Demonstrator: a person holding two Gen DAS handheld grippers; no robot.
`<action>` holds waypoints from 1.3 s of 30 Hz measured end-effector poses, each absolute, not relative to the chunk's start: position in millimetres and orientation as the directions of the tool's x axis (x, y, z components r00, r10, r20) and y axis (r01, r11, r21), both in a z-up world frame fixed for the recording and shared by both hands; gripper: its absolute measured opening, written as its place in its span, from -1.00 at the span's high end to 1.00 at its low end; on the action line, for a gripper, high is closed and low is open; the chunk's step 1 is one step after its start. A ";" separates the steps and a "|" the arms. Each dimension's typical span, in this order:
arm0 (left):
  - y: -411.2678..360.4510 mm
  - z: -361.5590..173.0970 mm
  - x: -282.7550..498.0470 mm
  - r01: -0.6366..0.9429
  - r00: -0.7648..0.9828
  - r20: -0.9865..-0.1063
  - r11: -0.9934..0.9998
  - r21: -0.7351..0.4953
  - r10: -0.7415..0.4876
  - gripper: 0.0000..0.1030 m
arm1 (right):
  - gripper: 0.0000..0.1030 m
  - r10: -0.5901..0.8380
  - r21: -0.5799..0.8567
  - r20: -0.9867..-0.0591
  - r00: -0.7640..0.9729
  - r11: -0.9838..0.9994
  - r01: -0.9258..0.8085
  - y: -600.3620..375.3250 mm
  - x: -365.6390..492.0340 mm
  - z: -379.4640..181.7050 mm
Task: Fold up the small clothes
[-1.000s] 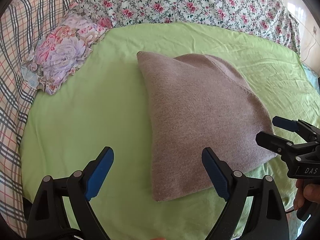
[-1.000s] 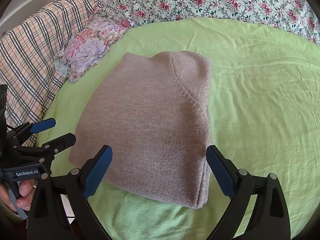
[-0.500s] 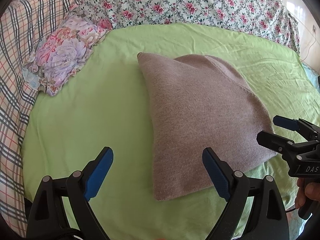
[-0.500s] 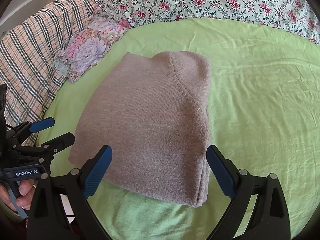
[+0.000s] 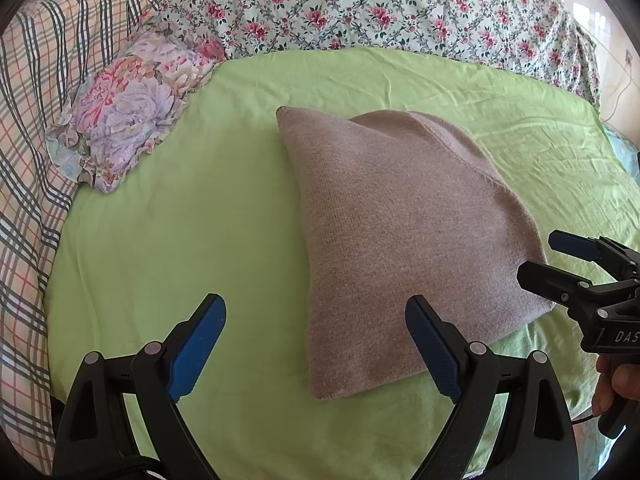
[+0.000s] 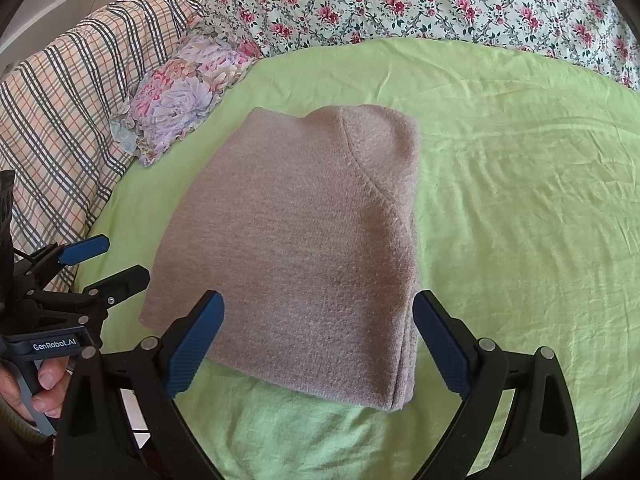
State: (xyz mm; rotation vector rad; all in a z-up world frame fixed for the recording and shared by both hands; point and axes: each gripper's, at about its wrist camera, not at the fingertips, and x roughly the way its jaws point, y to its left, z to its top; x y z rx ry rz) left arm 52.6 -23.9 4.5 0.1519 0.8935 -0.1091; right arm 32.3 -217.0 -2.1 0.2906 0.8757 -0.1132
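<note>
While both jaws stand wide apart, the left hand-held gripper (image 5: 316, 344) and right hand-held gripper (image 6: 318, 340) hold nothing; the folded grey-brown knit garment (image 6: 304, 248) lies flat on the green bed sheet (image 6: 520, 200).

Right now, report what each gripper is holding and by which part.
Nothing is held. The left gripper and right gripper are both open, near the front edge of the folded brown knit garment, which lies free on the green sheet.
</note>
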 end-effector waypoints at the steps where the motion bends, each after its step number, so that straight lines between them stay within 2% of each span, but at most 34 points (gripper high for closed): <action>1: -23.9 4.7 52.6 0.159 0.622 -0.782 0.984 0.087 -0.031 -0.78 | -0.85 0.021 0.203 -0.770 0.638 0.955 0.215 -216.6 32.2 -1.5; 39: -27.2 6.4 50.6 0.165 0.624 -0.780 0.982 0.087 -0.036 -0.79 | -0.86 0.021 0.208 -0.764 0.645 0.954 0.215 -212.1 32.1 3.0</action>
